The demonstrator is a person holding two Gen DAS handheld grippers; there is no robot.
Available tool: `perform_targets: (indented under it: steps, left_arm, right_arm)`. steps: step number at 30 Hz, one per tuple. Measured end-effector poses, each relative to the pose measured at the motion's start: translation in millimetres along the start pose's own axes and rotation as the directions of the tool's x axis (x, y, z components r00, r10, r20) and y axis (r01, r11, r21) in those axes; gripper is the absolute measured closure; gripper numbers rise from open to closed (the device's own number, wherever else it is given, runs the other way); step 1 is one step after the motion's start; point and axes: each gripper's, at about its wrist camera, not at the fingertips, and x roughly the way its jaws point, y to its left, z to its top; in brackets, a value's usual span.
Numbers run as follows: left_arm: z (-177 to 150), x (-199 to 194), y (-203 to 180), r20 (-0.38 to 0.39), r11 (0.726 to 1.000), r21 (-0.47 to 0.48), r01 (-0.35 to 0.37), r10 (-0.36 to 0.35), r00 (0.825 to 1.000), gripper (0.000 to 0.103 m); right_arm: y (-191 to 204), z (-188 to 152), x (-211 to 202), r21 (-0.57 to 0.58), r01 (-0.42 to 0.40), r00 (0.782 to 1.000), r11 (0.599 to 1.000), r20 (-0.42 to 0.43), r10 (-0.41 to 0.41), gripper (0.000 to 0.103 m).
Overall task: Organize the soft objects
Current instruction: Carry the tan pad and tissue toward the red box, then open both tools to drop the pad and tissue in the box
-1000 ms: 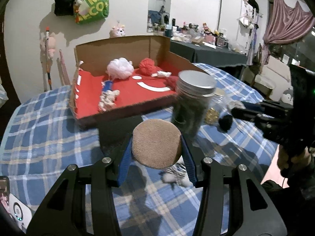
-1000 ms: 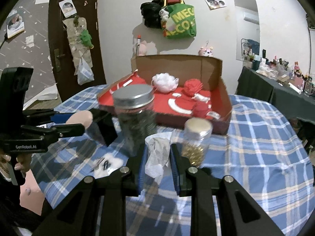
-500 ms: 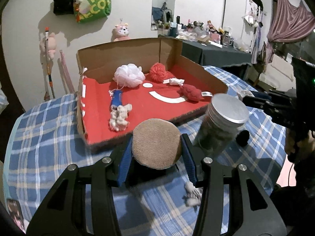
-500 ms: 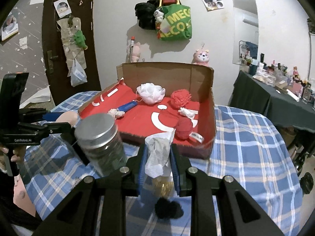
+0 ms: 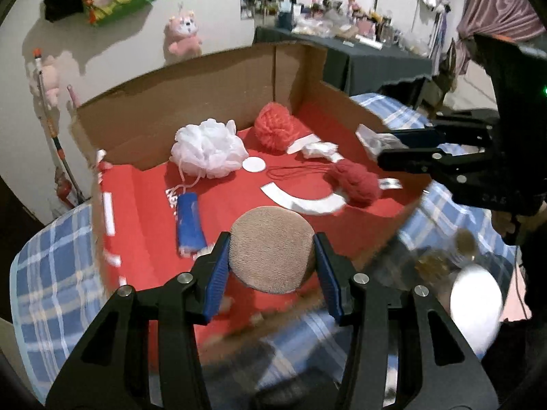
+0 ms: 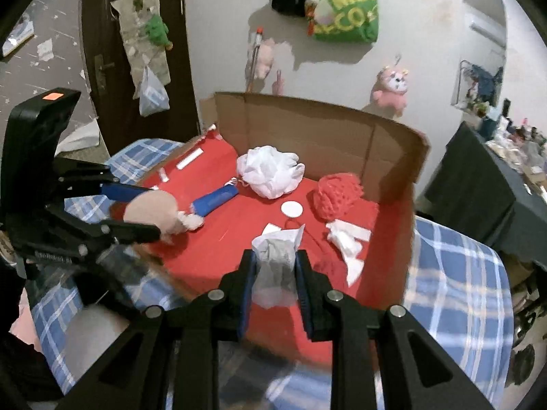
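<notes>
Over the red-lined cardboard box (image 5: 191, 102) — left gripper (image 5: 271, 258) clamps a tan round sponge (image 5: 270, 249), right gripper (image 6: 273, 275) pinches a crumpled white wrapper (image 6: 275, 259).

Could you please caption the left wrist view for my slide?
Left gripper holds a round tan sponge over the red-lined cardboard box.

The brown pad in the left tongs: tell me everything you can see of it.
The brown pad is a round, thick disc with a finely ribbed, fabric-like tan face and a darker rim; it looks soft. It sits clamped edge-on between the blue pads of the left tongs, its flat face tilted up toward the camera. It hangs over the near part of the red-lined box, apart from the floor. In the right view it shows as a pale tan lump beside a blue roll.
</notes>
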Motion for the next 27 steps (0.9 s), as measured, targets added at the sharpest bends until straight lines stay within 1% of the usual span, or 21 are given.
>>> perform_targets:
  steps: [3,7,10,13,20,27]
  left_arm:
    - [14.9,26.5,6.9,-0.05,1.0,0.006,0.002,-0.002,0.999,0.058]
    - [29.4,59.4,14.9,-0.108,1.0,0.006,0.004,-0.003,0.994,0.058]
    - [38.8,80.3,22.0,-0.143,1.0,-0.002,0.001,-0.002,0.99,0.057]
    - [45.0,92.4,24.7,-0.164,1.0,0.004,-0.009,0.01,0.986,0.057]
    - [50.3,107.8,26.4,-0.195,1.0,0.008,-0.014,0.015,0.981,0.056]
    - [50.5,124.2,29.0,-0.222,0.999,0.016,-0.03,0.033,0.974,0.056]
  right_arm:
    - [-7.6,18.5,32.0,-0.013,-0.004,0.998,1.0,-0.06,0.003,0.078]
    - [-21.3,35.0,80.0,-0.01,0.007,0.989,1.0,-0.147,-0.008,0.078]
    - [-30.5,40.8,104.8,0.005,-0.001,0.981,1.0,-0.193,0.002,0.078]
    - [-38.7,45.4,124.8,0.029,-0.011,0.973,1.0,-0.229,0.017,0.078]
    - [-50.5,49.4,146.3,0.077,-0.024,0.957,0.997,-0.285,0.045,0.078]
    - [-47.4,50.4,156.6,0.075,-0.032,0.943,0.997,-0.328,0.055,0.078]
